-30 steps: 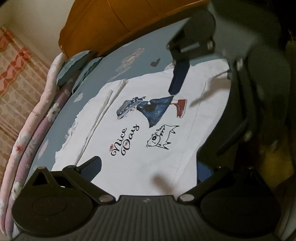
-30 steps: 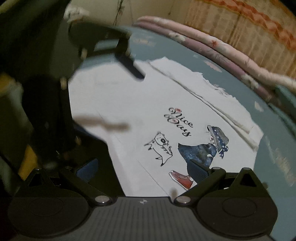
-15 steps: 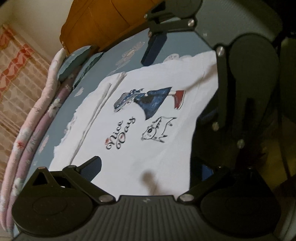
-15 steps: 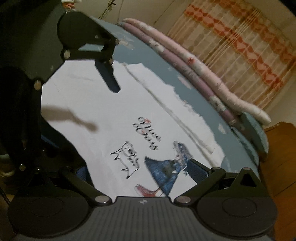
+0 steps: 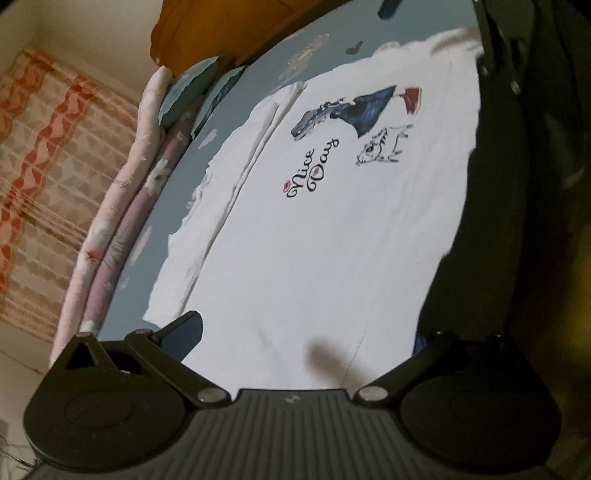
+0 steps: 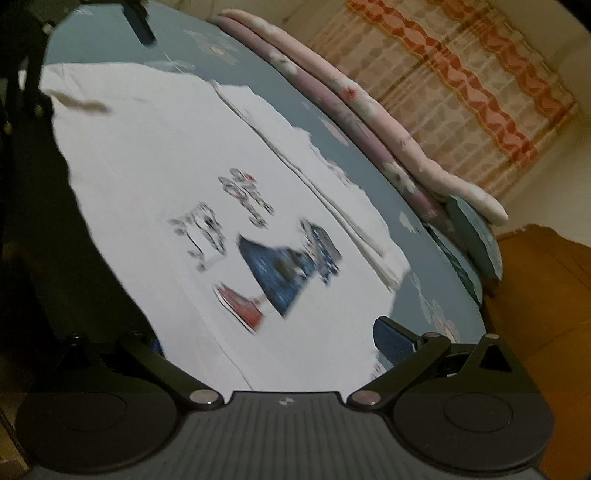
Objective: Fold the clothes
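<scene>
Cotton, white and smooth, is spread flat over a blue bedsheet [image 5: 325, 55]: the shirt [image 5: 314, 258] lies print up, with a cursive "Nice Day" [image 5: 312, 173], a navy and red figure and a line-drawn animal on its front. Along its far side a sleeve is folded inward, so that a long raised ridge of doubled cloth [image 5: 240, 184] is formed. The sheet is patterned with pale clouds and flowers. Beyond it a rolled quilt [image 6: 369, 107] in pink and mauve floral fabric is laid along the bed's edge, and a curtain [image 6: 480, 74] with orange wavy bands is hung behind. An orange wooden headboard [image 5: 229, 26] is seen at the end of the bed. The left gripper [image 5: 306, 332] is held with its ribbed blue pads wide apart over the shirt's near hem, nothing between them. The right gripper [image 6: 269, 339] is likewise spread wide, above the shirt's printed end; that view is blurred.
</scene>
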`<state>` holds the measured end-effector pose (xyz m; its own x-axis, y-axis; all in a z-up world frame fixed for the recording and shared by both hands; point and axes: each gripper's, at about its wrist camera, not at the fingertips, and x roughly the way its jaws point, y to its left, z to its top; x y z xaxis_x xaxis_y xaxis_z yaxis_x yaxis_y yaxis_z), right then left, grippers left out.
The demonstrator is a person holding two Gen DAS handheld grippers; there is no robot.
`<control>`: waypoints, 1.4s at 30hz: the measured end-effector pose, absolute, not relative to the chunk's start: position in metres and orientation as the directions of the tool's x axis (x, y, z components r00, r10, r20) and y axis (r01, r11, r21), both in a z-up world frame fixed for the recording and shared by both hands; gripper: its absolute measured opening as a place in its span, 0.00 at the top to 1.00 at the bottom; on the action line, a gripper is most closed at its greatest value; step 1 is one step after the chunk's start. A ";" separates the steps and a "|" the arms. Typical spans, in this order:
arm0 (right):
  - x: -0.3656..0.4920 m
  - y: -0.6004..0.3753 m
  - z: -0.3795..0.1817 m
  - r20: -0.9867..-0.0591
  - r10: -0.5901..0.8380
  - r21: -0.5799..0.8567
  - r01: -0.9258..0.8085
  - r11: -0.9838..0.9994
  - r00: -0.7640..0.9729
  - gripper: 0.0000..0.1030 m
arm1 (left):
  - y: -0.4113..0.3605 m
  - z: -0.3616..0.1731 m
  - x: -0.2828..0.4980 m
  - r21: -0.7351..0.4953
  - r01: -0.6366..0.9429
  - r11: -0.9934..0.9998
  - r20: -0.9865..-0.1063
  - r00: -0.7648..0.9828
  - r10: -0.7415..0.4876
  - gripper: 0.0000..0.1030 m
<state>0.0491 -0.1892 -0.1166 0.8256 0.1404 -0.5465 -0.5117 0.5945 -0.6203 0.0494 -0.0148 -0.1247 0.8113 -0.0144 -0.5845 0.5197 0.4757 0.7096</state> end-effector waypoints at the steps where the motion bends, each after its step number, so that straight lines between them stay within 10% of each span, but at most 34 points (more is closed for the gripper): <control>1: 0.050 -0.190 -0.117 -0.545 0.132 -0.625 -0.506 0.594 0.828 0.00 | -0.017 -0.126 0.048 0.725 0.515 0.457 -0.575 0.818 -0.011 0.01; 8: 0.048 -0.177 -0.119 -0.541 0.160 -0.636 -0.525 0.566 0.826 0.05 | -0.029 -0.136 0.040 0.796 0.514 0.321 -0.539 0.842 -0.014 0.08; 14: 0.045 -0.188 -0.118 -0.575 0.159 -0.624 -0.556 0.550 0.803 0.21 | -0.019 -0.142 0.034 0.789 0.547 0.282 -0.568 0.823 -0.008 0.35; 18: 0.044 -0.190 -0.114 -0.641 0.202 -0.545 -0.625 0.559 0.740 0.54 | -0.023 -0.145 0.027 0.747 0.617 0.247 -0.630 0.776 -0.031 0.78; 22: 0.043 -0.185 -0.113 -0.701 0.229 -0.487 -0.688 0.537 0.675 0.89 | -0.023 -0.146 0.025 0.727 0.645 0.236 -0.655 0.754 -0.041 0.89; 42: 0.074 -0.180 -0.076 -0.633 0.216 -0.562 -0.633 0.533 0.744 0.91 | -0.014 -0.101 0.067 0.751 0.570 0.333 -0.586 0.808 -0.063 0.97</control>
